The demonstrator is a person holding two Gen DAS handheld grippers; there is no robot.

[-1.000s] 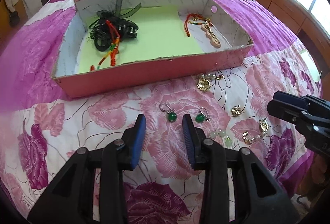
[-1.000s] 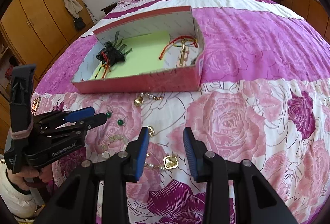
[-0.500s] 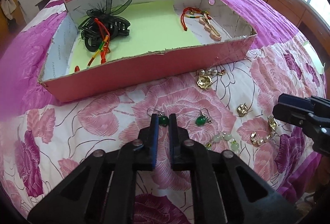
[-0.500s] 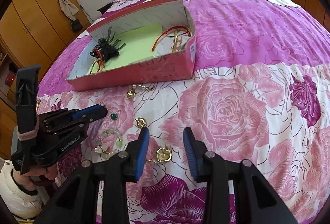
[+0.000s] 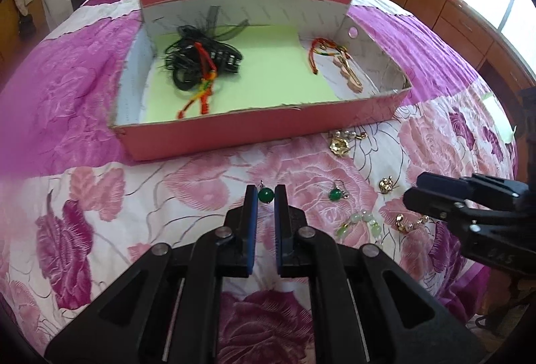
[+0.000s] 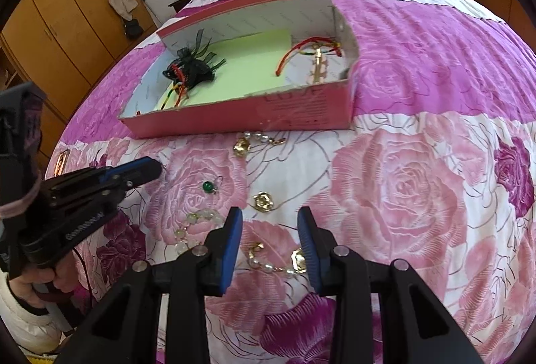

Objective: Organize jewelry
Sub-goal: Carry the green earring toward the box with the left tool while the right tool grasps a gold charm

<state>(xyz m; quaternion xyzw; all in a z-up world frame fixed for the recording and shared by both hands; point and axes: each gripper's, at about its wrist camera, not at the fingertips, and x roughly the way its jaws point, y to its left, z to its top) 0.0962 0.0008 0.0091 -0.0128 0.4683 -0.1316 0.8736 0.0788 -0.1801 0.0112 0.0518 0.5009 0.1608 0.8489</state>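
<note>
Just before pink box (image 5: 254,132), on bed, your left gripper (image 5: 266,196) fingers clamped on green bead earring (image 5: 266,195), ready for lift into box. Twin earring (image 5: 335,194) nearby. Your right gripper (image 6: 269,220) fingers apart, over pearl-gold chain (image 6: 278,263).

Box (image 5: 261,126) on bed (image 5: 67,116); earrings (image 5: 334,194) etc. in front.

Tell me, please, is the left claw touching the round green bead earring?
Touching: in the left wrist view, the left claw has the round green bead earring pinched between its blue pads, no gap either side.
</note>
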